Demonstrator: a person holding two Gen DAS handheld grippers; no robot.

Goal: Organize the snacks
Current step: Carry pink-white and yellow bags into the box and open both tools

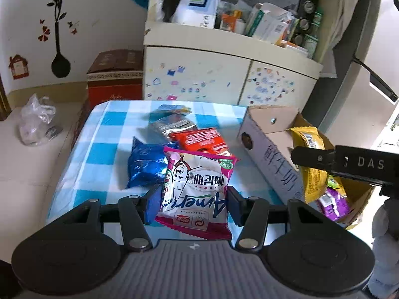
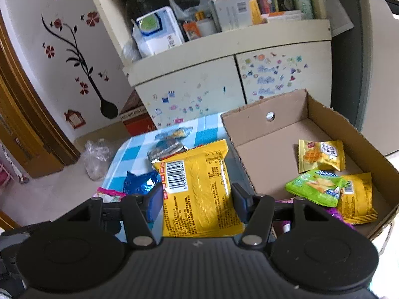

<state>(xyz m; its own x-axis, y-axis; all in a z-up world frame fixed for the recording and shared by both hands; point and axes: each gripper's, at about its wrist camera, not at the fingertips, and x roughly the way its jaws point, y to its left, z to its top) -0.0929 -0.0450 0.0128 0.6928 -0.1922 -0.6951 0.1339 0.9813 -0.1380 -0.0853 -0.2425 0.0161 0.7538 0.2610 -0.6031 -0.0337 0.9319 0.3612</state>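
My left gripper (image 1: pixel 193 196) is clamped on a pink and white snack packet (image 1: pixel 197 189); both pads press on its sides and the packet hangs above the table with the blue and white checked cloth (image 1: pixel 99 134). Below it, on the cloth, I see a blue foil packet (image 1: pixel 144 167), a red packet (image 1: pixel 202 140) and a silver packet (image 1: pixel 172 124). One more small packet (image 1: pixel 173 109) lies behind them, but it is blurred and I cannot say which kind it is.

My right gripper (image 2: pixel 197 199) is closed on a yellow packet (image 2: pixel 199 189), with the barcode side towards the camera. The packet stands between the pads and reaches up past them. In the left wrist view the same yellow packet shows beside the cardboard box (image 1: pixel 269 154), with one black finger (image 1: pixel 314 158) of the right gripper across it.

The cardboard box sits at the right end of the table, with its open top towards me. Inside it lie a small yellow packet (image 2: pixel 321 155), a green packet (image 2: pixel 315 186), another yellow packet (image 2: pixel 359 199) partly under the green one, and a purple packet (image 2: pixel 341 216) which is mostly hidden by my gripper.

Behind the table is a cream cabinet (image 2: pixel 194 92) with stickers on its doors. A clear plastic bag (image 1: pixel 37 122) lies on the floor on the left.
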